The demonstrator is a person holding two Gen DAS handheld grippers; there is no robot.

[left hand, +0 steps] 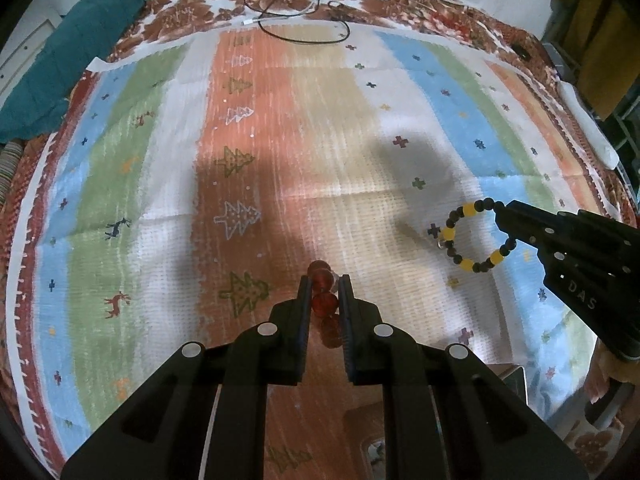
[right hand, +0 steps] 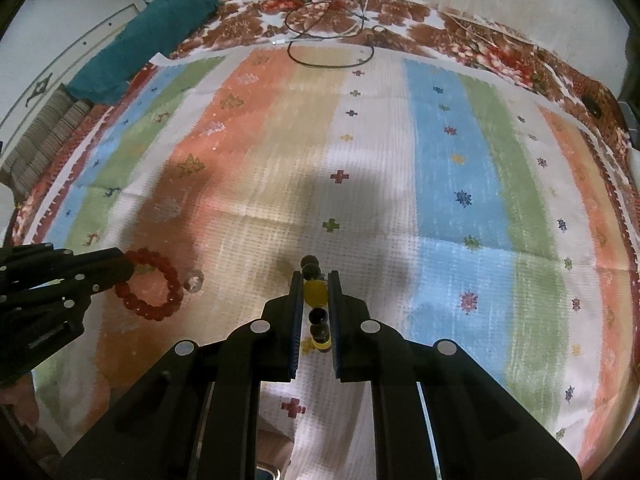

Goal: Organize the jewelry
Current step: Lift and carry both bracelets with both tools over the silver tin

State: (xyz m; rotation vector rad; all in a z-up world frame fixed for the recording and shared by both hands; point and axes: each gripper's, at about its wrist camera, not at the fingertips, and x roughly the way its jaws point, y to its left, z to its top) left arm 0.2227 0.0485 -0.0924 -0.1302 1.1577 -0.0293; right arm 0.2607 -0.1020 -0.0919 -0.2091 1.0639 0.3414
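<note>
My left gripper (left hand: 324,284) is shut on a red bead bracelet (left hand: 323,304), held edge-on between its pads above the striped cloth. The same bracelet shows as a ring (right hand: 150,286) in the right wrist view, hanging from the left gripper's tips (right hand: 120,276). My right gripper (right hand: 315,280) is shut on a black and yellow bead bracelet (right hand: 316,308). That bracelet shows as a ring (left hand: 476,236) in the left wrist view, held by the right gripper (left hand: 505,216). A small clear charm (right hand: 195,280) sits by the red bracelet.
The striped cloth (left hand: 320,140) with tree and cross patterns covers a floral bedspread (left hand: 440,8). A teal cloth (left hand: 80,48) lies at the far left. Black and white cables (left hand: 296,12) lie at the far edge. A white roll (left hand: 588,124) lies at the right.
</note>
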